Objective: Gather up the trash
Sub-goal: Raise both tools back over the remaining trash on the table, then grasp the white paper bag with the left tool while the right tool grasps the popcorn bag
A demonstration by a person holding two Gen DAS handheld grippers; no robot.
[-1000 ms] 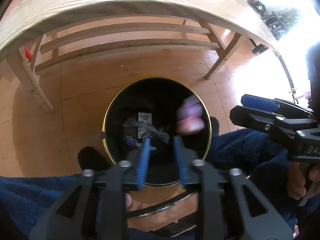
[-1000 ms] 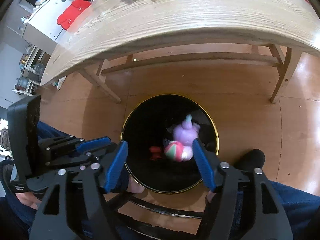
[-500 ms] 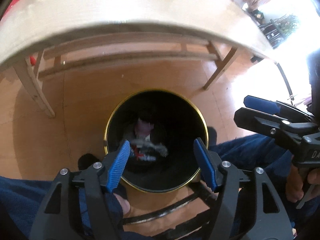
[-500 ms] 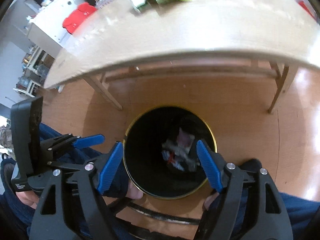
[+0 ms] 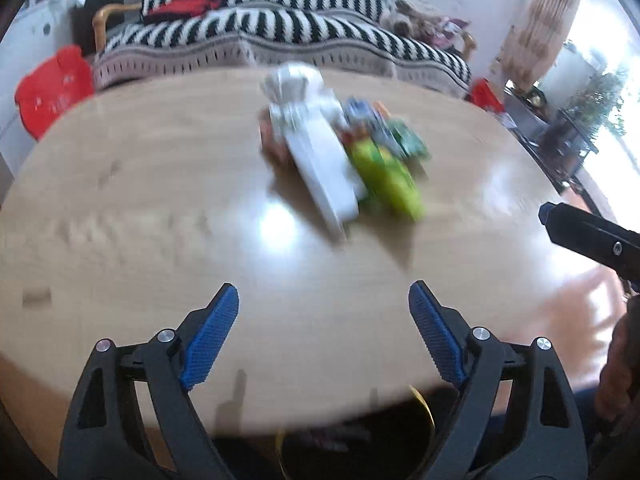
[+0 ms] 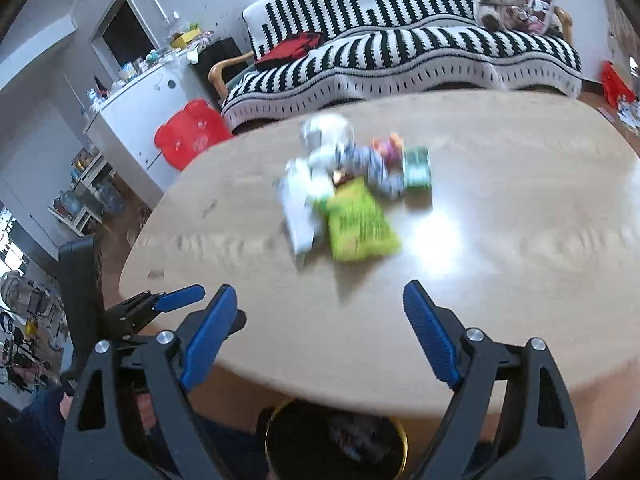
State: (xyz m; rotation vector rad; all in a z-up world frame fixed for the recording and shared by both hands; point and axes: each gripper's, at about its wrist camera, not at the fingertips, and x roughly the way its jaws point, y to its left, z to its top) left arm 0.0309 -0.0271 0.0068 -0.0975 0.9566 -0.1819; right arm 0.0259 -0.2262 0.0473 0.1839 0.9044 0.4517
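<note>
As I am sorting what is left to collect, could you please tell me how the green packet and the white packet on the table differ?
The green packet is bright lime with printing and broad; the white packet is pale, plainer and narrower. The green packet lies on the right of the pile in the right wrist view, the white packet on the left, beside it. Both lie flat on the wooden table, blurred and ungripped.

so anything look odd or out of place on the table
Only the trash: a loose heap of wrappers mid-table, with a green snack bag and white packet overlapping. Nothing looks spilled, though blur hides detail.
</note>
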